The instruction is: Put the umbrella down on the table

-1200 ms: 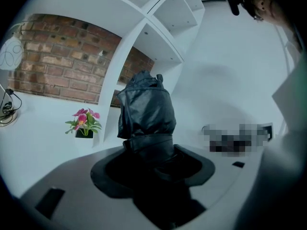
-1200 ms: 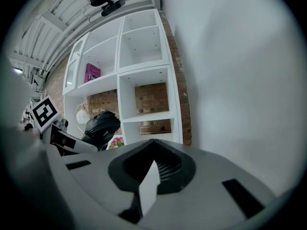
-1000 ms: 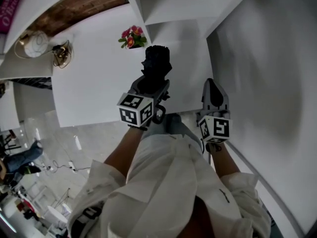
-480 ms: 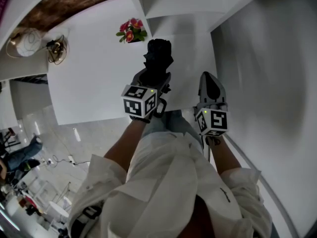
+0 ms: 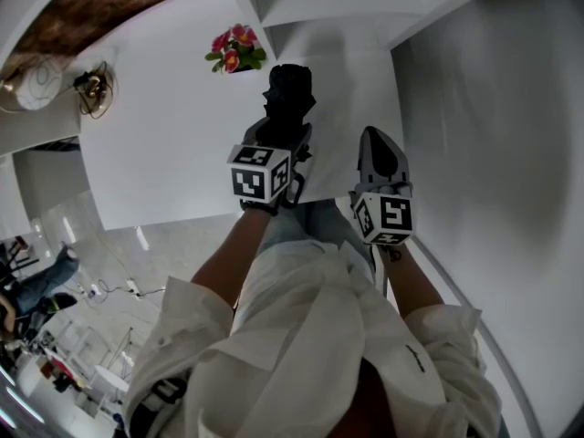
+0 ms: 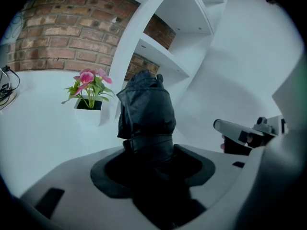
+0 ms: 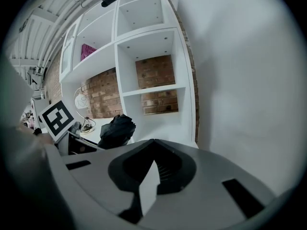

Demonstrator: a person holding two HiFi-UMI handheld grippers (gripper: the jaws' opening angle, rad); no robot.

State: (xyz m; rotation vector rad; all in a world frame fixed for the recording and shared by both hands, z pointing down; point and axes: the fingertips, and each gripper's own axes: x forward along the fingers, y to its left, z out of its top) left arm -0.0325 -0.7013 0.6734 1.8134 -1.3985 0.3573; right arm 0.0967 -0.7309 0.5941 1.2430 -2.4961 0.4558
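A folded black umbrella (image 5: 290, 94) sticks out forward from my left gripper (image 5: 283, 140), which is shut on its lower part above the white table (image 5: 155, 144). In the left gripper view the umbrella (image 6: 146, 111) fills the space between the jaws of the left gripper (image 6: 153, 152), with its bunched fabric standing up ahead of them. My right gripper (image 5: 377, 149) hangs to the right of it, apart from the umbrella, jaws together with nothing in them. In the right gripper view, the right gripper (image 7: 152, 147) has the umbrella (image 7: 116, 130) off to its left.
A white pot of pink flowers (image 5: 233, 55) stands on the table just left of the umbrella. Cables and a round white thing (image 5: 91, 89) lie at the far left. A white shelf unit (image 5: 319, 7) rises behind, and a white wall (image 5: 493, 135) stands to the right.
Both grippers have sunk toward the table and shifted slightly forward. The left one has kept its hold on the umbrella.
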